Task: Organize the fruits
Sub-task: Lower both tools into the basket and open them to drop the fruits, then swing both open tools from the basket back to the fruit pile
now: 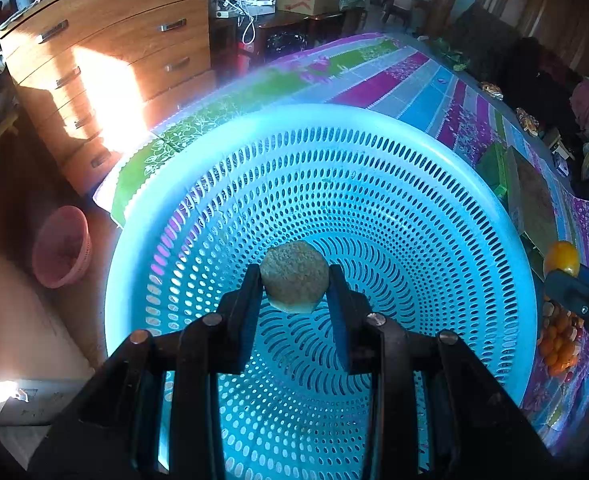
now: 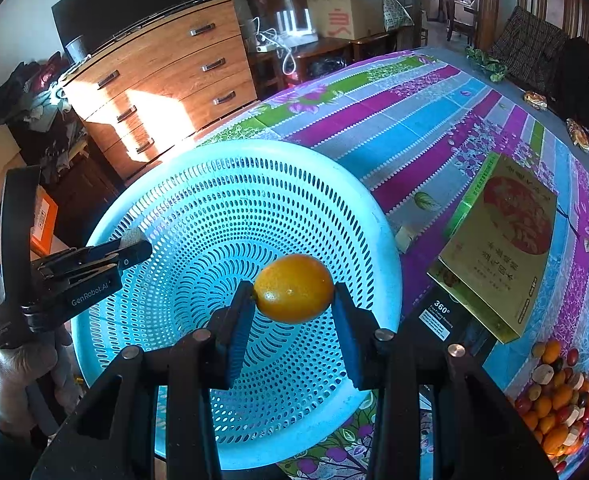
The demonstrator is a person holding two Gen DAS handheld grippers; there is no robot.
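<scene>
A large light-blue perforated basket (image 1: 374, 168) (image 2: 222, 184) sits on the flowered tablecloth, with nothing lying in it. My left gripper (image 1: 295, 280) is shut on a pale, rough-surfaced round fruit piece (image 1: 294, 276), held over the basket's middle. My right gripper (image 2: 294, 292) is shut on a small orange oval fruit (image 2: 293, 288), also above the basket bowl. The left gripper (image 2: 134, 246) shows from the side in the right wrist view, a person's hand (image 2: 18, 376) around its handle. The orange fruit (image 1: 561, 258) and right gripper appear at the right edge of the left wrist view.
A heap of small orange, red and pale fruits (image 2: 558, 404) (image 1: 560, 340) lies on the cloth right of the basket. A green-gold box (image 2: 502, 248) lies beyond it. A wooden chest of drawers (image 2: 166, 80) stands past the table, and a pink basket (image 1: 60, 246) sits on the floor.
</scene>
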